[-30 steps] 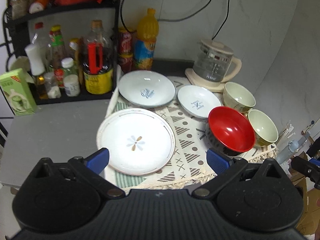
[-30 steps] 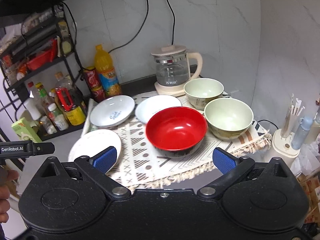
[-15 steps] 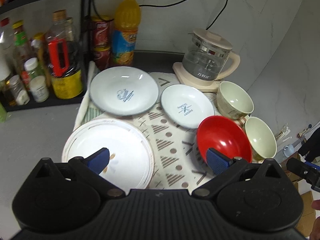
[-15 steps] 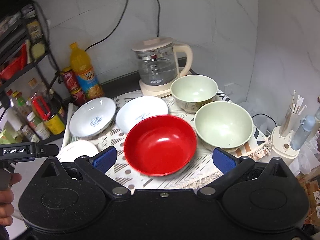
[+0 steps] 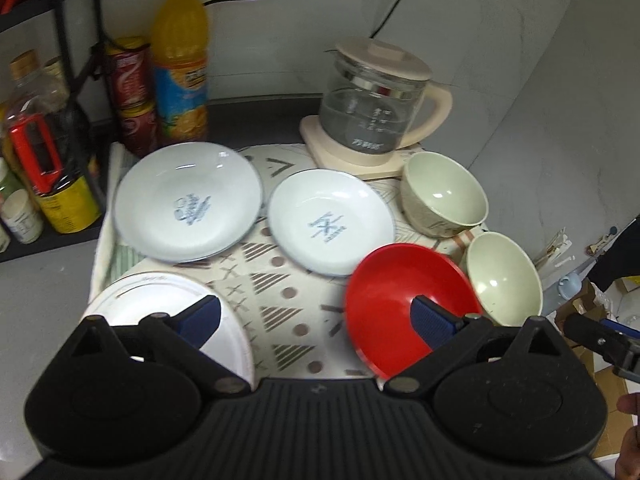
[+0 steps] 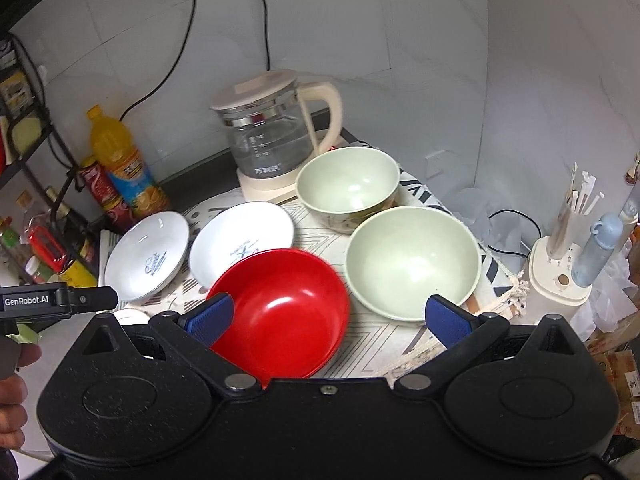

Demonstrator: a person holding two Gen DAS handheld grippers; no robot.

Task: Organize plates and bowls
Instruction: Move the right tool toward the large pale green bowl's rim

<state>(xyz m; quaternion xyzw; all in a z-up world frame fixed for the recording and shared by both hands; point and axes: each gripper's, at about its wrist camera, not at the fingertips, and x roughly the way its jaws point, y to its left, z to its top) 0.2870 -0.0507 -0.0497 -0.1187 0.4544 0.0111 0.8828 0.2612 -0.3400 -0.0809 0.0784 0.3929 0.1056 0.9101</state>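
Right wrist view is showing my right gripper (image 6: 326,318) hanging wide open and empty over the red bowl (image 6: 280,312) on the mat (image 6: 368,340), I think for grabbing, while my left gripper (image 5: 316,320) is waiting wide open too.

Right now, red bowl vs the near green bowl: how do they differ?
Colour: the red bowl is glossy red inside; the near green bowl is pale green. Outside: the red bowl looks dark in the left wrist view; the near green bowl's outside is hardly visible. Place: the red bowl sits left of the near green bowl, nearest the plates. Shared: both stand upright and empty on the patterned mat.
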